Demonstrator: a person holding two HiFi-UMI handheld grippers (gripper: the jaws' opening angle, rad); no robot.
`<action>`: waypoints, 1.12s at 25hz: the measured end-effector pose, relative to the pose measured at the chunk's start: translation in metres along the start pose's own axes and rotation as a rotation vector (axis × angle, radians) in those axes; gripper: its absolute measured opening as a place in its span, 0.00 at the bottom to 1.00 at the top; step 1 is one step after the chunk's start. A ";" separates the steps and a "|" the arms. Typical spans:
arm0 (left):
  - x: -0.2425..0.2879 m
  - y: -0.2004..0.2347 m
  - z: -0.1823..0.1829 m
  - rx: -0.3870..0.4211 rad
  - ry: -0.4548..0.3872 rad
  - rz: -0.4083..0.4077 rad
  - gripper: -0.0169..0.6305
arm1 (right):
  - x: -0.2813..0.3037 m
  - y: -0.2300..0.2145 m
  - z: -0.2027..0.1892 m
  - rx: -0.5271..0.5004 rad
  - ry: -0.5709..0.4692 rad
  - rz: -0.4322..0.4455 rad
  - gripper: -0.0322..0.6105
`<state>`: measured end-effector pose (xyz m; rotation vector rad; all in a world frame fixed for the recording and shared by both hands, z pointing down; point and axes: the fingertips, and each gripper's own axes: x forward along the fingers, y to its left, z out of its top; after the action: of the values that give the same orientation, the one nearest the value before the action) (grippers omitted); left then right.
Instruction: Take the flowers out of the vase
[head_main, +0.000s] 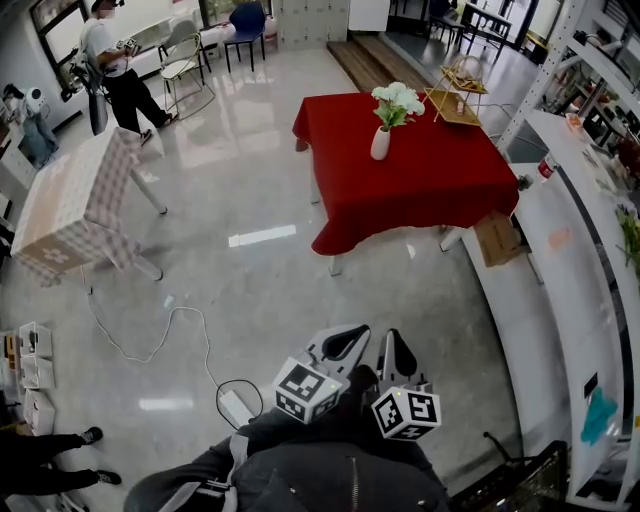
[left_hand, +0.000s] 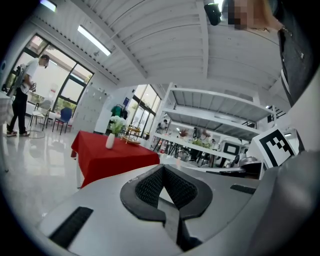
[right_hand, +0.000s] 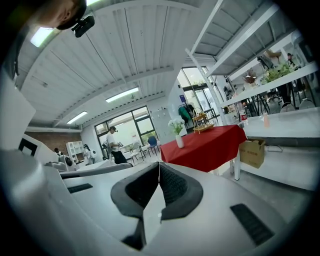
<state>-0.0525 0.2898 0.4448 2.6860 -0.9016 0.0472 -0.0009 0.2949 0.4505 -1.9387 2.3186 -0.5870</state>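
The left tool (head_main: 343, 343) is closed on nothing; the right tool (head_main: 398, 350), just beside it, is likewise closed and empty; both are well apart from the vase (head_main: 380, 143), straight ahead over open floor (head_main: 270, 290); neither seems nearer; the vase stands upright near the counter (head_main: 430, 190) edge, flowers (head_main: 397, 102) rising from it; shelving (head_main: 575, 260) lies to the vase's right.

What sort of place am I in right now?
Probably a large indoor lab or workshop hall: a glossy floor, long white shelves down one side, a table under a red cloth with a vase of flowers, and another person across the room.
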 end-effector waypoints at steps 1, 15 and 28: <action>-0.001 0.001 0.000 -0.001 -0.003 0.002 0.04 | 0.000 0.002 0.000 -0.002 0.000 -0.002 0.07; -0.004 0.009 -0.006 -0.008 0.029 -0.008 0.04 | 0.000 0.005 -0.008 0.012 0.010 -0.036 0.07; 0.030 0.022 0.004 -0.015 0.023 -0.017 0.04 | 0.025 -0.016 0.004 -0.004 0.013 -0.045 0.07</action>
<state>-0.0421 0.2544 0.4511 2.6735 -0.8683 0.0671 0.0103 0.2677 0.4572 -2.0000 2.2907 -0.6002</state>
